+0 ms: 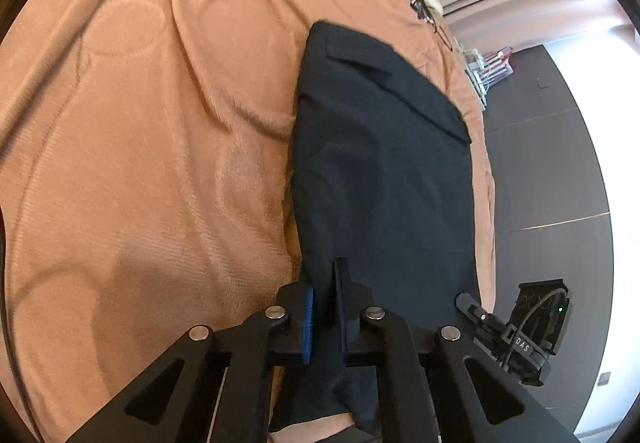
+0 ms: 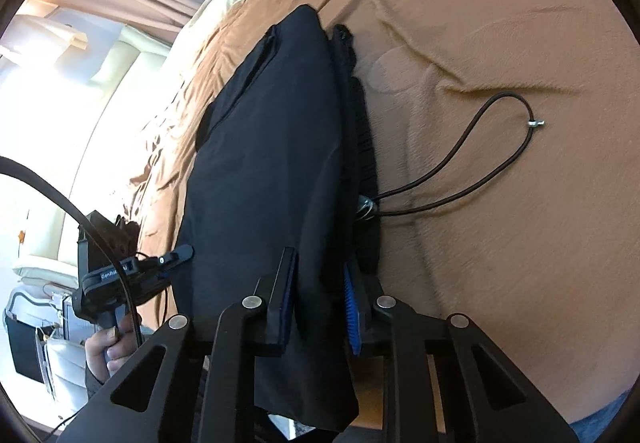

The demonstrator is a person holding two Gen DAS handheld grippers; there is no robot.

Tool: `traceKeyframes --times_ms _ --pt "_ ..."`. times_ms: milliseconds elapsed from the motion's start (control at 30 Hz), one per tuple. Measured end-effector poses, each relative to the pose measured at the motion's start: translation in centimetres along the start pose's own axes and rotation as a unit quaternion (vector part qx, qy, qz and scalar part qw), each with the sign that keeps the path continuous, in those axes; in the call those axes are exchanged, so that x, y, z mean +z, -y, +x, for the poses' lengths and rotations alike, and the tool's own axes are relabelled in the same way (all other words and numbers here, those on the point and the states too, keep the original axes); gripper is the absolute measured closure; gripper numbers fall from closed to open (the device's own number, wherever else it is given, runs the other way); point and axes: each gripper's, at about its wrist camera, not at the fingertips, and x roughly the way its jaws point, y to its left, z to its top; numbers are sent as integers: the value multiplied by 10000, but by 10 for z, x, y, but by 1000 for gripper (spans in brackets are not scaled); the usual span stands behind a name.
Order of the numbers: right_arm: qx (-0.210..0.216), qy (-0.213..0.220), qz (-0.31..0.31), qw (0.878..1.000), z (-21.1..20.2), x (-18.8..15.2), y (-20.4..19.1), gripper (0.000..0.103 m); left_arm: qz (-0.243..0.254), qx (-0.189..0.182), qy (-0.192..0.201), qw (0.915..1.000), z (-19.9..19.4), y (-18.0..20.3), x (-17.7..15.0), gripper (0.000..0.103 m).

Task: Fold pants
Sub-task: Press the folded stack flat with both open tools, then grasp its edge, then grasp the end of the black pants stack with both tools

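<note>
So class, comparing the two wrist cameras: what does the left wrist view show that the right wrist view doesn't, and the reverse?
Left wrist only: the dark floor beside the bed.

Right wrist only: a drawstring cord looping onto the blanket, and the person's hand holding the left gripper.

Both: the dark pants on the orange blanket, pinched in that camera's own gripper.

Your pants (image 1: 380,171) are running off the bottom edge under both grippers, their near hem hiding from you, and the drawstring's (image 2: 460,163) inner end is disappearing beneath the dark fabric folds.
</note>
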Motion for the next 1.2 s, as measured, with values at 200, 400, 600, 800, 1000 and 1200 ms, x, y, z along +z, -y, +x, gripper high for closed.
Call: traceKeyframes --times_ms 200,400,600,800,1000,1200 --pt "166 -154 -17 9997 13 -9 -13 85 158 96 185 9997 -31 1 5 95" --pt "351 -378 -41 9987 30 -23 -23 85 218 338 117 9991 -50 -10 6 95" --pt "308 -519 -3 9982 32 -18 -24 78 326 471 -105 9983 -54 -21 1 93" --pt "383 -85 54 9992 6 14 -12 65 332 509 -67 9981 -56 -23 6 73" --pt "432 23 257 9987 17 49 -1 55 287 403 95 9987 -56 -23 21 57" --pt "496 -227 517 9972 64 77 9 55 251 382 72 9989 -47 -26 39 57"
